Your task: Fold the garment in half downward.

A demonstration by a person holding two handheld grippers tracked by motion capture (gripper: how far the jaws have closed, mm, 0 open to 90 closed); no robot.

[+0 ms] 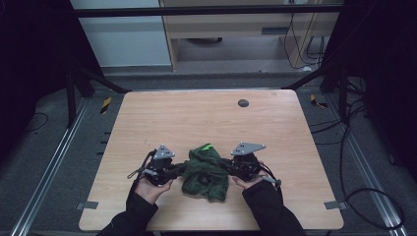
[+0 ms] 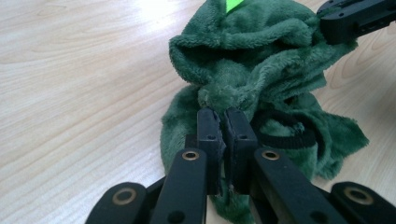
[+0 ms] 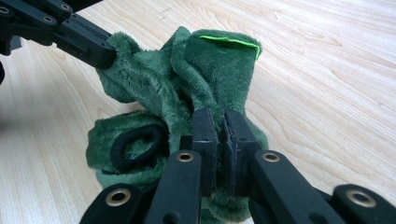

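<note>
On the wooden table (image 1: 147, 123), two grippers pinch one green cloth (image 1: 206, 169).

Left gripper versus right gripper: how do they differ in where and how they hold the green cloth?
The left gripper pinches the green cloth at its left edge; the right gripper pinches its right edge. In its own view the left gripper bites a bunched tuft of cloth, while the right gripper bites a fold below the bright green trim. Both are shut on the cloth, low over the table, each in a hand.
</note>
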